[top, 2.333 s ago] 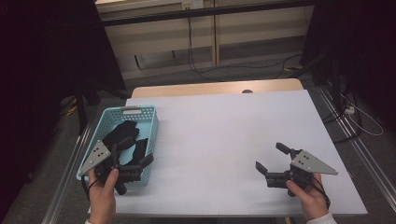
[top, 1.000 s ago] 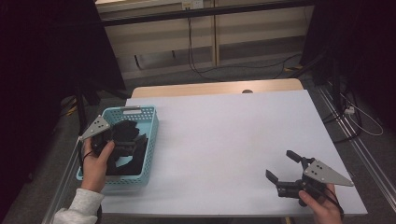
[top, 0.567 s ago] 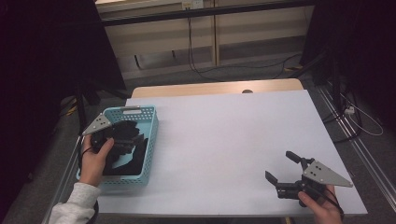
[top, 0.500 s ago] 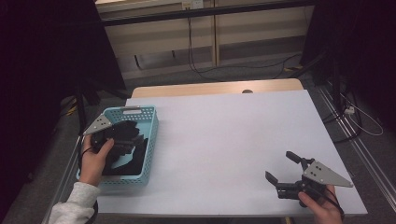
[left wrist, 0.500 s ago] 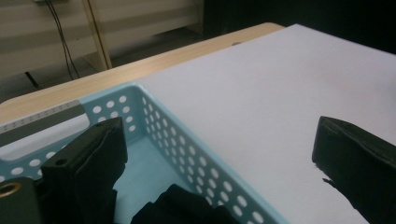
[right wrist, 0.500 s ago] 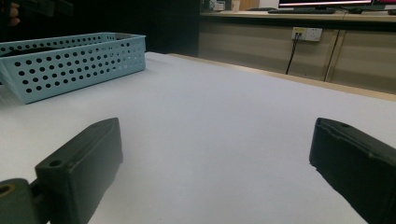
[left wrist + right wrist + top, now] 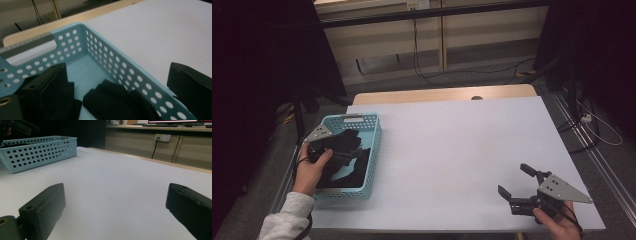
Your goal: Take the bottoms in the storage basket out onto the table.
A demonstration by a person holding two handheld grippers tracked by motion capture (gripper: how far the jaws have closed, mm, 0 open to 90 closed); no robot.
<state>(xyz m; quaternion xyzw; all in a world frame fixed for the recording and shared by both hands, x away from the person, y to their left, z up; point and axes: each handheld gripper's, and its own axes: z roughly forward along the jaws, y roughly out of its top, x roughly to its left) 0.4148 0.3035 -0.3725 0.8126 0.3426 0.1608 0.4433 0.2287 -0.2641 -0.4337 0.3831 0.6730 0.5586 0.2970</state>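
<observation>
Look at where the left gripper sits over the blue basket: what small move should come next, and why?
Probably lower the left gripper a little and close it on the black cloth. Its jaws stand wide open and straddle the basket's near wall, one inside and one outside, so a slight shift inward seems needed first. The right gripper waits open over bare table.

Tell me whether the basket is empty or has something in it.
Not empty. The blue basket holds black cloth, bunched on its floor; part of the pale blue floor stays bare. The left gripper reaches in, open.
</observation>
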